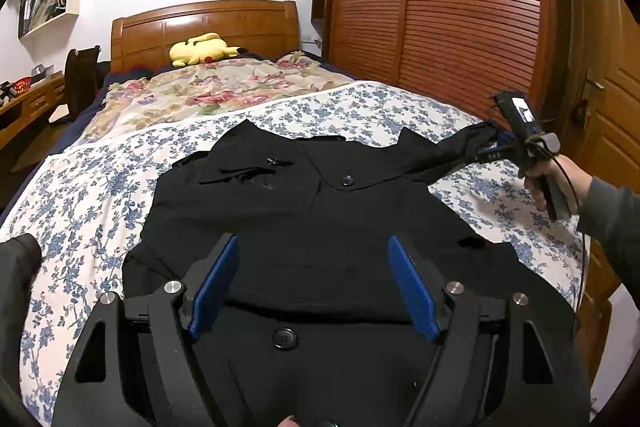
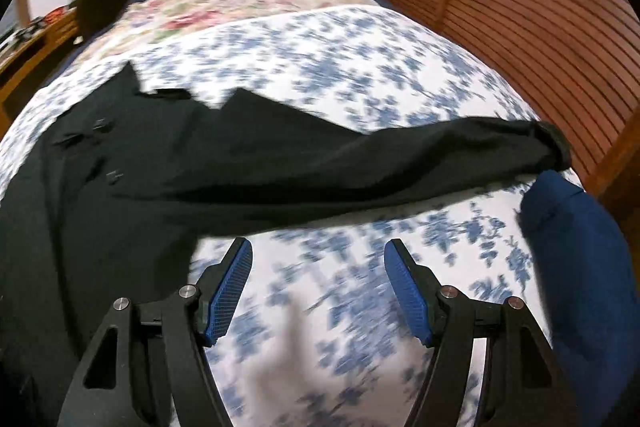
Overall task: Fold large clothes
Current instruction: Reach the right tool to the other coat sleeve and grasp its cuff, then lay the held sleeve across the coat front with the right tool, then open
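A black coat (image 1: pixel 320 211) lies spread front-up on the blue-flowered bed sheet (image 1: pixel 100 187). My left gripper (image 1: pixel 313 241) hovers over the coat's lower front, open, with nothing between its blue pads (image 1: pixel 216 287). The coat's right sleeve (image 2: pixel 360 163) stretches out to the right, its cuff (image 2: pixel 556 143) near the bed's edge. My right gripper (image 2: pixel 319 245) is open over bare sheet, just short of that sleeve, and holds nothing. In the left wrist view a hand (image 1: pixel 540 183) carries the right gripper (image 1: pixel 500 143) at the sleeve's end (image 1: pixel 468 143); whether they touch I cannot tell.
A floral quilt (image 1: pixel 208 91) and a yellow plush toy (image 1: pixel 200 49) lie toward the wooden headboard (image 1: pixel 208 27). A slatted wooden wardrobe (image 1: pixel 440 7) runs along the bed's right side. A dark blue fabric thing (image 2: pixel 576 267) sits at the near right. A desk and chair (image 1: pixel 80 79) stand left.
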Motion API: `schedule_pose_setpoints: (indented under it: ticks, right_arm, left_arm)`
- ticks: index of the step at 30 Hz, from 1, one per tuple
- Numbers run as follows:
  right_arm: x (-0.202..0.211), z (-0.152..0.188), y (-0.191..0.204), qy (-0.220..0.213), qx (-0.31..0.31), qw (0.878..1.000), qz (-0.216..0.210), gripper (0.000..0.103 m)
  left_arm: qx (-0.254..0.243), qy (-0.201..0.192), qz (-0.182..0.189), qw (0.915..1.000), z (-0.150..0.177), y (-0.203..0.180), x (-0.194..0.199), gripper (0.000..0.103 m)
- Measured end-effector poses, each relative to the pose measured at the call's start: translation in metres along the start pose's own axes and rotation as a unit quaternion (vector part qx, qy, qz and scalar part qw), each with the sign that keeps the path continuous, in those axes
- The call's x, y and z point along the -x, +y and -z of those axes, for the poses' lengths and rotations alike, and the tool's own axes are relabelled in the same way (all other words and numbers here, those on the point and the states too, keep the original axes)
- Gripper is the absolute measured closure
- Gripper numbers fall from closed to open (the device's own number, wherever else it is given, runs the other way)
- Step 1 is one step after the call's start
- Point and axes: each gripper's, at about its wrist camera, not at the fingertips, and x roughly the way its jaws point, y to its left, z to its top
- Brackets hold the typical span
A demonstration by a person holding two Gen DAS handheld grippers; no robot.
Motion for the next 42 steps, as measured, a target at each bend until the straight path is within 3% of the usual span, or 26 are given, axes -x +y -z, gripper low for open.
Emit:
schedule_pose_setpoints:
  ticks: [9,24,26,29,32,37,42]
  right_arm:
    - [-0.057,-0.029,-0.050,0.008,-0.084,0.996,0.008,0.033]
    - [-0.117,-0.048,-0.069,0.071,-0.151,0.986,0.025,0.033]
    - [-0.122,-0.051,-0.068,0.073,-0.145,0.986,0.026,0.044]
    - [-0.125,-0.054,-0.061,0.078,-0.122,0.989,0.027,0.079]
    - [-0.119,-0.055,-0.048,0.077,-0.086,0.993,0.023,0.096]
    - [-0.092,-0.064,-0.019,0.013,-0.039,0.999,0.002,0.098]
    - [-0.041,-0.072,0.026,-0.060,0.014,0.997,-0.039,0.098]
  left_arm:
    - [0.013,0.021,0.012,0.9996,0.001,0.001,-0.014,0.026]
    - [-0.006,0.043,0.020,0.9988,0.003,-0.015,-0.034,0.026]
    - [-0.007,0.045,0.019,0.9988,0.003,-0.016,-0.035,0.026]
    - [-0.006,0.045,0.019,0.9988,0.003,-0.016,-0.034,0.026]
    - [-0.004,0.044,0.020,0.9988,0.002,-0.017,-0.033,0.026]
    - [-0.003,0.045,0.019,0.9988,0.002,-0.016,-0.031,0.026]
    - [-0.001,0.041,0.017,0.9990,0.001,-0.013,-0.029,0.026]
